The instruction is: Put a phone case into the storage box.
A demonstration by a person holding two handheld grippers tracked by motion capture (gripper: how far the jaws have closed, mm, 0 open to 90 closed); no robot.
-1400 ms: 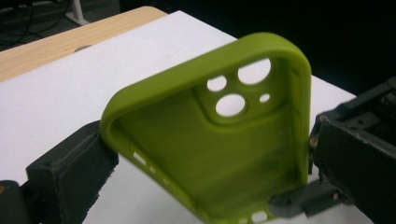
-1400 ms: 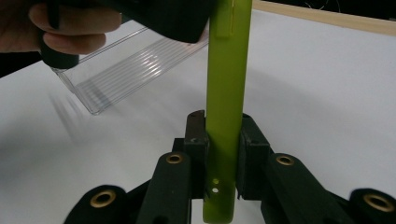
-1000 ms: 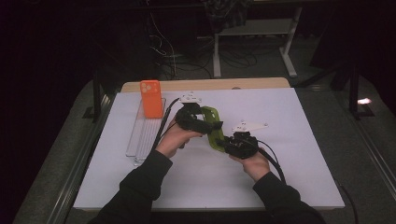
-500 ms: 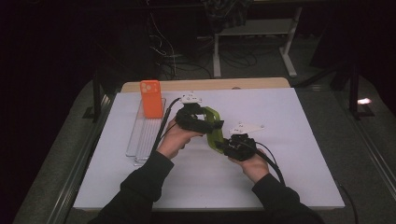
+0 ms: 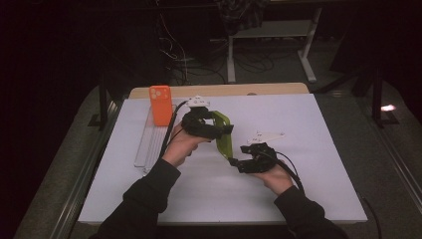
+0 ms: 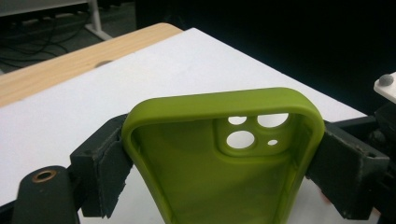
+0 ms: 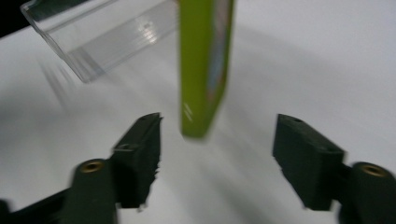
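High view: green phone case [image 5: 223,135] is clamped across its width by left tool [image 5: 219,130], right of orange phone [image 5: 160,104]; right tool [image 5: 238,162] has just been opened, case end released. Next, prob. fitting onto phone.

The high view is dim; only the white bench [image 5: 308,149] catches light, while the room from nine through three o'clock stays nearly black. The left gripper view is bright and sharp, darkening toward two o'clock. The right gripper view is smeared with motion blur, soft shadows spreading toward nine o'clock.
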